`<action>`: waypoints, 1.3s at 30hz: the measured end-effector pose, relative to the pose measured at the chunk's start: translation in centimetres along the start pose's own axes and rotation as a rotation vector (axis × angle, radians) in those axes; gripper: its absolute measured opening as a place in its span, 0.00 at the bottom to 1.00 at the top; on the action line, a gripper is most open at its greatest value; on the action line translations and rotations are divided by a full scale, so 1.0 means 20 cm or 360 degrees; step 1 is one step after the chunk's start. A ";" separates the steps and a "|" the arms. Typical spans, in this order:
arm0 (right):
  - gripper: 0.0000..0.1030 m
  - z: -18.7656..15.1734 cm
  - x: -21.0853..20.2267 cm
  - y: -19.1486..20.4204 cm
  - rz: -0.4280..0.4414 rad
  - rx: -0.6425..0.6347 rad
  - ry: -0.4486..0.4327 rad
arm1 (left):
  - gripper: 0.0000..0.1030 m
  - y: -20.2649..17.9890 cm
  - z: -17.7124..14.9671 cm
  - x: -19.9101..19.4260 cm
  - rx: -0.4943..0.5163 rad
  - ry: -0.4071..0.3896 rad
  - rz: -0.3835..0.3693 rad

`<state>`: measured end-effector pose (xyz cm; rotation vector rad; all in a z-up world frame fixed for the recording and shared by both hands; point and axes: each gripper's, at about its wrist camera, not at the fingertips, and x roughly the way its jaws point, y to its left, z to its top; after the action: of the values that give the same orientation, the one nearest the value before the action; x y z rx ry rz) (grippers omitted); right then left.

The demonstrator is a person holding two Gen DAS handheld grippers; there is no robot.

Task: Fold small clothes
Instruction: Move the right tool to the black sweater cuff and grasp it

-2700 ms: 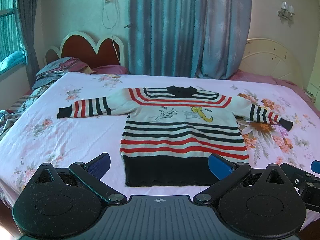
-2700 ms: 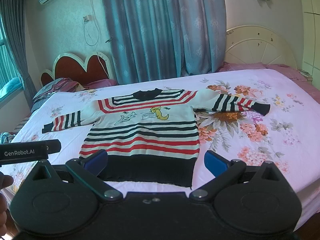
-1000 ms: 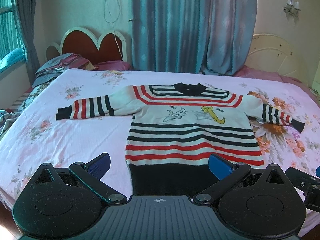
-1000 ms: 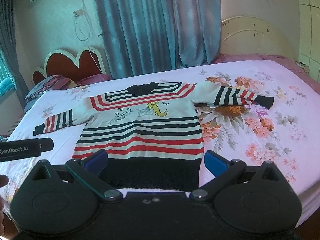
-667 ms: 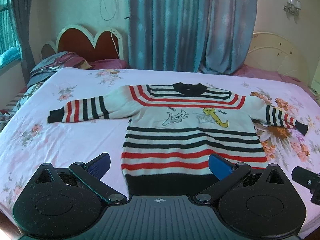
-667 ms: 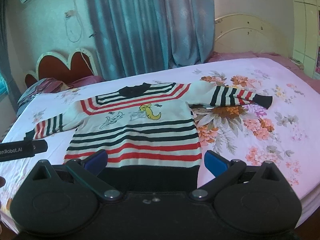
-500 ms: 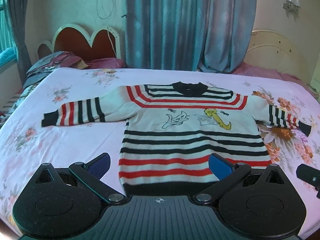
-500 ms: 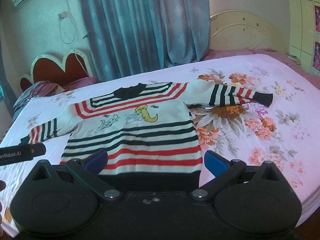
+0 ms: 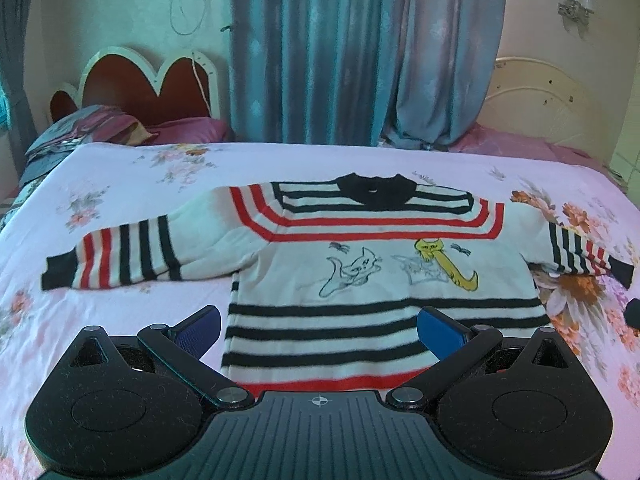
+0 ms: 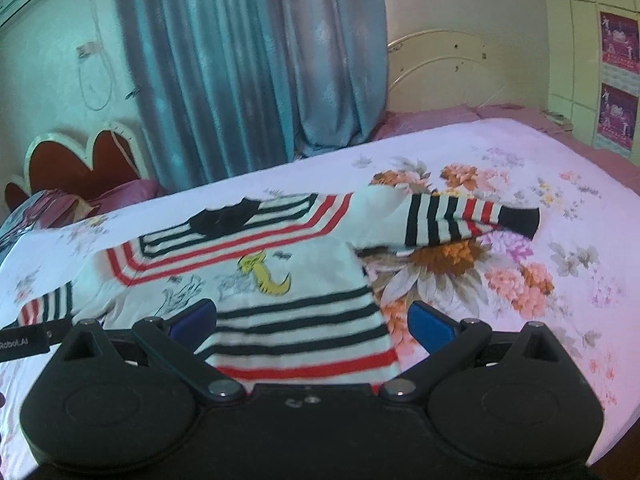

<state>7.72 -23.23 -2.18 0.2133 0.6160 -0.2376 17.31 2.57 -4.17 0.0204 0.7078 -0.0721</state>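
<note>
Sweater (image 9: 380, 272) lies flat on the bed (image 9: 132, 184), sleeves out. My left gripper (image 9: 318, 326) and right gripper (image 10: 312, 318) hover over its hem, fingers (image 9: 440, 326) spread, holding nothing.

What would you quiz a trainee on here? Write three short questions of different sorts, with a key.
1. True or false: the striped sweater lies spread flat on the floral bedsheet with both sleeves stretched out.
2. Multiple choice: the left gripper is (A) shut on the hem, (B) open above the sweater's lower part, (C) shut on a sleeve.
3. Fill in: in the right wrist view, the right gripper has one of its fingers over the ______, past the sweater's side edge.

Key: 1 true; 2 B; 3 bedsheet.
</note>
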 end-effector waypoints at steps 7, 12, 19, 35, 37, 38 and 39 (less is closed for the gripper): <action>0.90 0.07 0.18 -0.16 -0.0105 0.0041 0.0033 | 1.00 -0.10 0.07 0.20 0.0006 0.0029 0.0001; 0.86 0.13 0.37 -0.34 -0.0152 0.0103 0.0074 | 1.00 -0.21 0.10 0.36 0.0013 0.0052 0.0046; 0.79 0.24 0.70 -0.65 -0.0186 0.0244 0.0178 | 1.00 -0.36 0.17 0.61 -0.0012 0.0112 0.0110; 0.75 0.33 1.33 -1.22 -0.0351 0.0547 0.0322 | 1.00 -0.58 0.27 1.07 0.0007 0.0185 0.0194; 0.70 0.34 1.38 -1.26 -0.0356 0.0589 0.0326 | 1.00 -0.58 0.27 1.10 0.0009 0.0203 0.0202; 0.68 0.34 1.40 -1.28 -0.0353 0.0607 0.0321 | 1.00 -0.58 0.27 1.12 0.0009 0.0210 0.0209; 0.65 0.35 1.42 -1.30 -0.0356 0.0626 0.0311 | 1.00 -0.57 0.28 1.13 0.0007 0.0217 0.0217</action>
<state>26.69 -54.34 -16.74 0.5528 0.7850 -0.5598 37.19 -10.42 -14.65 0.0781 0.8406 0.0589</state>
